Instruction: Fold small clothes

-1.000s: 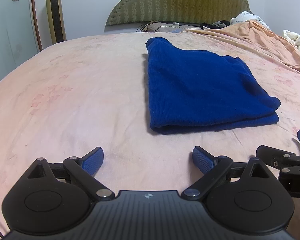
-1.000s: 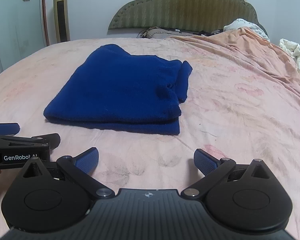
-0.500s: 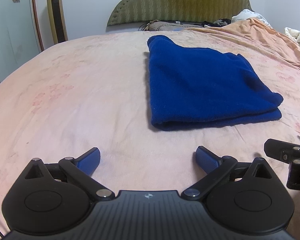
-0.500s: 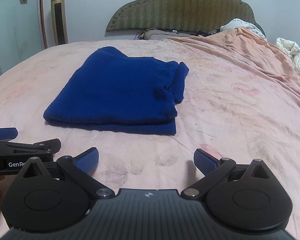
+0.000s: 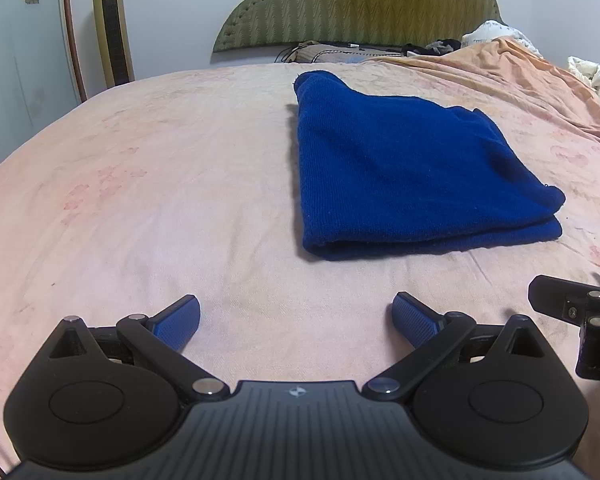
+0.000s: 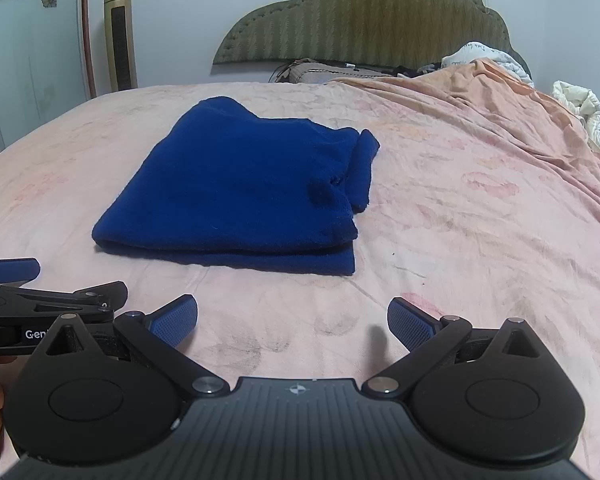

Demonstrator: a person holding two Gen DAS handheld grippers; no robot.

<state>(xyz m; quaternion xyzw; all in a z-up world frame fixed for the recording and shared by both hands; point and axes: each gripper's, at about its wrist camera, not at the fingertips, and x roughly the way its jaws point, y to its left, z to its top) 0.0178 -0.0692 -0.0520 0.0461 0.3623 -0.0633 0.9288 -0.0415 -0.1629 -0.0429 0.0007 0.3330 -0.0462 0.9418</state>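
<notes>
On the pink bed (image 5: 148,184), short of the headboard (image 6: 364,20), the blue garment (image 5: 400,168) lay folded square; I held the left gripper (image 5: 296,316) and right gripper (image 6: 292,316) spread, empty, nearer me, folding apparently finished

Folded garment (image 5: 412,172) on bed (image 5: 160,200); headboard (image 5: 356,4) behind, pillow (image 5: 320,51) probably.

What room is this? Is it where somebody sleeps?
Most likely a bedroom. A folded blue garment lies on a big bed with a pink sheet, and a padded headboard stands against the wall behind it.
</notes>
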